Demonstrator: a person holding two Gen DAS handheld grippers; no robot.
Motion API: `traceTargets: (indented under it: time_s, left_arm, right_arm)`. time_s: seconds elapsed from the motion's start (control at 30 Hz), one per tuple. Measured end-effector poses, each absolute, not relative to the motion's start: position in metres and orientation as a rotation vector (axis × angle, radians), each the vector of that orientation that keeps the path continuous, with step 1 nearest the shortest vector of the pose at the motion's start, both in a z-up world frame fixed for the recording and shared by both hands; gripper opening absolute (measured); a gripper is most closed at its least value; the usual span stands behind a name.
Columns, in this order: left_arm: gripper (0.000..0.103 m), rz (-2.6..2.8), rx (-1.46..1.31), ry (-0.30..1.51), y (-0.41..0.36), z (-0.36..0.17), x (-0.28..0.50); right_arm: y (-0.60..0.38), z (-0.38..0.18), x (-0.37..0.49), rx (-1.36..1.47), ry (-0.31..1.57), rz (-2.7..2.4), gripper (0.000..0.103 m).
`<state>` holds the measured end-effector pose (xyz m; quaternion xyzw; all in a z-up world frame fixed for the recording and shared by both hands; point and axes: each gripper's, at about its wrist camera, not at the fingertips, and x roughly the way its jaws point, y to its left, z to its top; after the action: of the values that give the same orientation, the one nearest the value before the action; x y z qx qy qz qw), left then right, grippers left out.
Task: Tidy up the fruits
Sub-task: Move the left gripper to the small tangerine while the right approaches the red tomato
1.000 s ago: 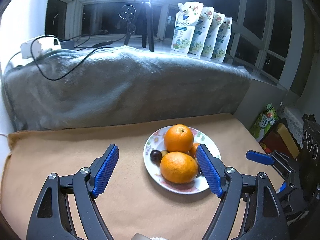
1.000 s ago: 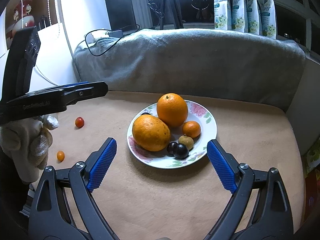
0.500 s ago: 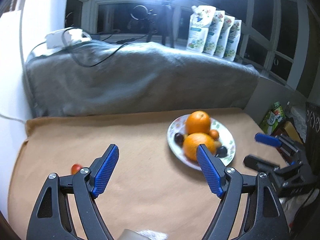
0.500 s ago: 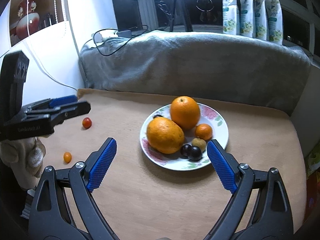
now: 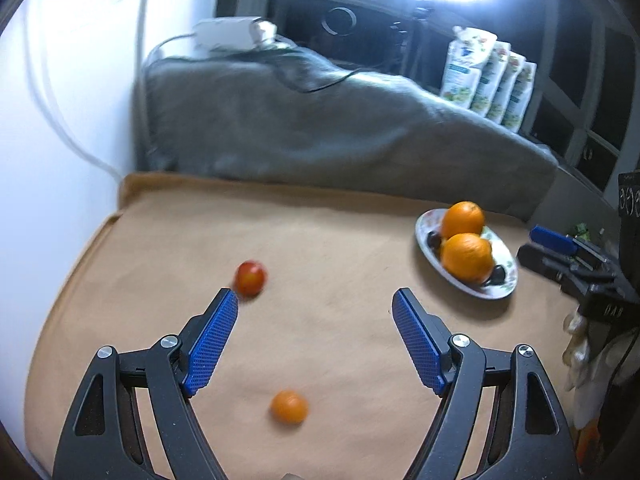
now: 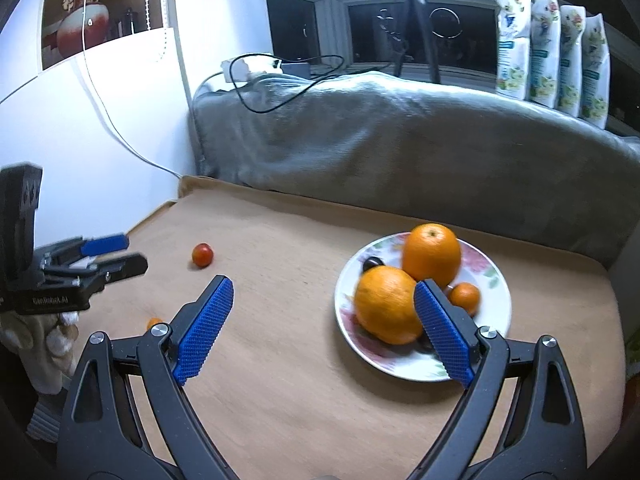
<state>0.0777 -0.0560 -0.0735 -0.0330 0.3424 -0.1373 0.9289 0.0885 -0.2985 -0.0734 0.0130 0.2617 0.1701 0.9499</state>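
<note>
- Left of the plate (image 6: 496, 344), well apart, a red tomato (image 5: 250, 278) and a small orange fruit (image 5: 289, 407) lie loose on the tan cloth (image 5: 320, 248).
- Left gripper (image 5: 314, 316): jaws wide, empty, above the small fruit.
- Right gripper (image 6: 324, 308): jaws wide, empty, beside the plate's oranges (image 6: 384, 304).

My left gripper (image 5: 314, 304) points down at a slant toward the surface, jaws standing wide apart with nothing between the blue pads (image 5: 210, 344) — no contact with anything. My right gripper (image 6: 322, 294) tilts downward too, jaws spread wider, pads free. In the right wrist view the left gripper (image 6: 116, 254) appears at the left edge, carried by a light-gloved hand (image 6: 38, 338) — fingers wrapped beneath its body.
</note>
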Motion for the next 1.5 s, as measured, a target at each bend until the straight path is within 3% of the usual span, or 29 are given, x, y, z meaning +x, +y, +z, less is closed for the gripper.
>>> traceTargets:
  time_s: [0.4,0.47,0.67,0.77,0.93,1.07,1.5]
  left_arm:
    - [0.079,-0.268,-0.069,0.805,-0.035,-0.109,0.056]
    - [0.069,-0.276,-0.067,0.818,-0.036,-0.114,0.054]
    - [0.055,-0.319,-0.089,0.864,-0.038,-0.127,0.054]
    - [0.052,-0.330,-0.079,0.878,-0.041,-0.131,0.054]
    - [0.046,-0.335,-0.100,0.901,-0.040,-0.139,0.059]
    - [0.043,-0.331,-0.121,0.915,-0.038,-0.143,0.061]
    - [0.038,-0.317,-0.112,0.929,-0.040,-0.151,0.064]
  right_arm:
    - [-0.245,-0.083,0.122,-0.013,0.595,0.476,0.094]
    - [-0.234,-0.085,0.127,-0.027,0.604,0.496,0.094]
    - [-0.200,-0.097,0.148,-0.041,0.658,0.582,0.093]
    - [-0.185,-0.103,0.156,-0.057,0.680,0.611,0.084]
    - [-0.159,-0.117,0.172,-0.079,0.714,0.647,0.082]
    - [-0.143,-0.127,0.184,-0.094,0.739,0.673,0.072]
    - [-0.107,-0.148,0.209,-0.116,0.785,0.730,0.062]
